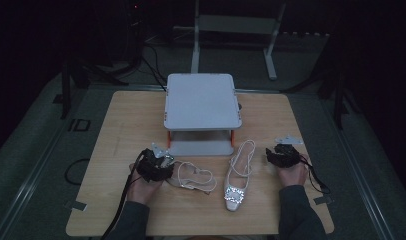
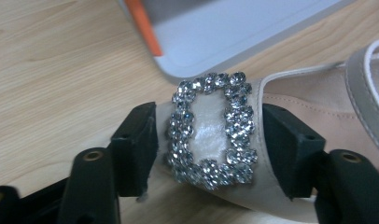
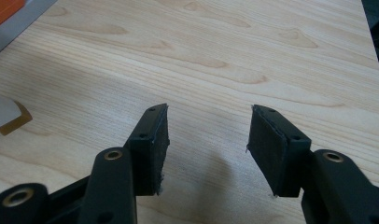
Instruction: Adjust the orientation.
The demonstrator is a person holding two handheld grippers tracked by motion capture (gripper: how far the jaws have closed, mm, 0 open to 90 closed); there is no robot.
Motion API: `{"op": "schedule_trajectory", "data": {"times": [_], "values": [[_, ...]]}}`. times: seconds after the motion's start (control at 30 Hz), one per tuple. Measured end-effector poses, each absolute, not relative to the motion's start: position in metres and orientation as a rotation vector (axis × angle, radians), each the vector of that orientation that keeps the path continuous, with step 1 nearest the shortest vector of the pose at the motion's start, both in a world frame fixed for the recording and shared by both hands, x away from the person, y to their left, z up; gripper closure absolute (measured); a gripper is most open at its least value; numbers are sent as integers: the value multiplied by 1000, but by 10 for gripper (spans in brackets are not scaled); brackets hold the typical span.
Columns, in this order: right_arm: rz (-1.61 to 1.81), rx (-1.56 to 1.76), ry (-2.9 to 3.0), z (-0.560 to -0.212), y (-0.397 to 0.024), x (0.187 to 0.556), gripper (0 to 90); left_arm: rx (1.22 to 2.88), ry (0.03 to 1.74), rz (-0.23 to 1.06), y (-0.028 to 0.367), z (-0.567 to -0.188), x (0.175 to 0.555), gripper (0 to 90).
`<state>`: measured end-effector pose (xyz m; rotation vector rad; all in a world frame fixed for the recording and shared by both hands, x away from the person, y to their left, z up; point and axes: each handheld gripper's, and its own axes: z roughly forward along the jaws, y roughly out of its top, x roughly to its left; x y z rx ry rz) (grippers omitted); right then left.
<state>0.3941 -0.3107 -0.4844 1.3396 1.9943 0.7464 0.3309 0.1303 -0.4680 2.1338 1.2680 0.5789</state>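
Left gripper (image 2: 210, 114): clenched across toe of jewelled shoe (image 2: 204, 135) | right gripper (image 3: 206, 140): released, empty | step: pickup grip, likely | next: lift level, clearing second shoe (image 1: 236, 185), probably toward rack (image 1: 201, 102)

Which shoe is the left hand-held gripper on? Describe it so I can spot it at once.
Start at the grey stand mid-table; two pale shoes lie just in front of it. The left shoe, beside the left hand-held gripper, is the one, with its toe between the jaws. Its strap sprawls in loops, while the right shoe lies straight and free.
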Motion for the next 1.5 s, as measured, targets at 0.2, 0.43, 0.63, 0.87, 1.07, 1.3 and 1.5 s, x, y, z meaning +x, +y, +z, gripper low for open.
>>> {"op": "schedule_trajectory", "data": {"times": [0.2,0.43,0.63,0.87,1.07,1.3,1.5], "values": [[744,1335,1997,-485,-310,395,473,2111,1330,587,156,-466,340,441],[744,1342,1995,-487,-310,393,474,2110,1374,565,179,-463,365,454],[743,1365,1982,-487,-314,392,476,2130,1387,508,189,-460,391,440],[744,1359,1986,-488,-313,392,475,2134,1402,517,183,-460,401,388],[750,1365,1983,-488,-314,392,475,2006,1419,505,189,-453,379,418],[753,1364,1984,-488,-313,392,475,2051,1466,432,193,-459,374,608],[753,1363,1986,-489,-312,392,476,2052,1453,391,196,-456,387,746]]}}
